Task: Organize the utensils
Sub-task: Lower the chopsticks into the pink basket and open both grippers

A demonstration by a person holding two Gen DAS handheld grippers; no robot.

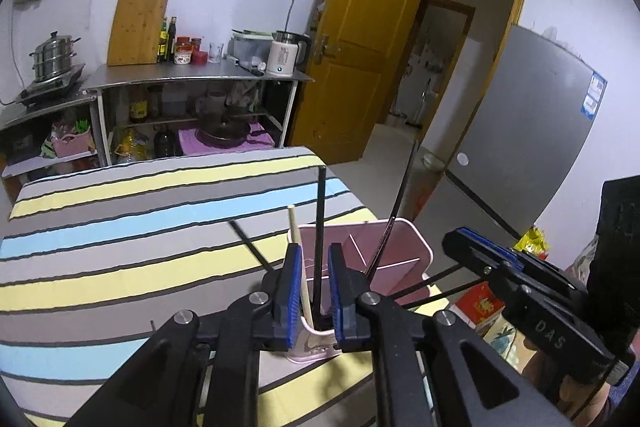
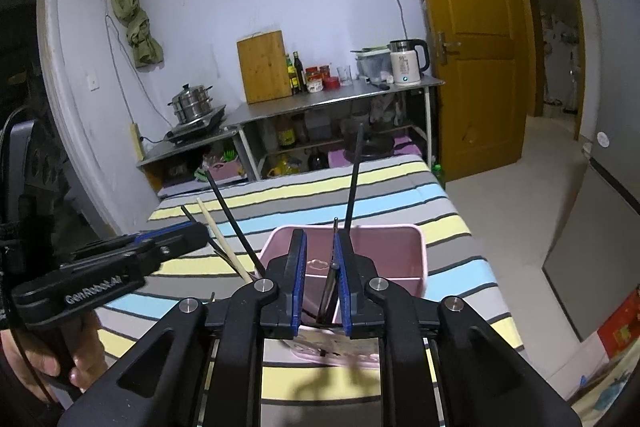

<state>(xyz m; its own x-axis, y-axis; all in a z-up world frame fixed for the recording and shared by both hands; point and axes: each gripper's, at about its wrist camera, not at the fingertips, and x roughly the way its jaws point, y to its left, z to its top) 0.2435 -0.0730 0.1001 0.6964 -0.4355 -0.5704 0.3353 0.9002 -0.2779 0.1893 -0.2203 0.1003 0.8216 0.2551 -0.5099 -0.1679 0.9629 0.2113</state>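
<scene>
Up close, the left tool [image 1: 314,281] hangs over the near corner of the pink utensil holder [image 1: 416,243], its blue-padded fingers [image 1: 294,283] parted with a clear gap; a black chopstick [image 1: 320,227] stands upright in that gap, and whether the pads touch it cannot be told, though space shows on both sides of it. A pale wooden chopstick [image 1: 298,259] leans just beside the left pad, its lower end down in the same near compartment. Another black chopstick [image 1: 394,215] leans out of the holder toward the far right, and one more black chopstick [image 1: 250,245] lies flat on the striped cloth of the desk [image 1: 120,211]. From the right wrist view, the right tool [image 2: 320,279] is also spread, poised above the holder [image 2: 416,255] on its near side; a thin dark utensil [image 2: 332,275] stands in the gap, close against the right-hand pad, with contact unclear. Behind it a long black chopstick [image 2: 354,183] rises from the holder at a slight tilt. Inner dividers split the holder into compartments, and the larger far section looks bare in both views. The holder sits near the desk's right edge.
</scene>
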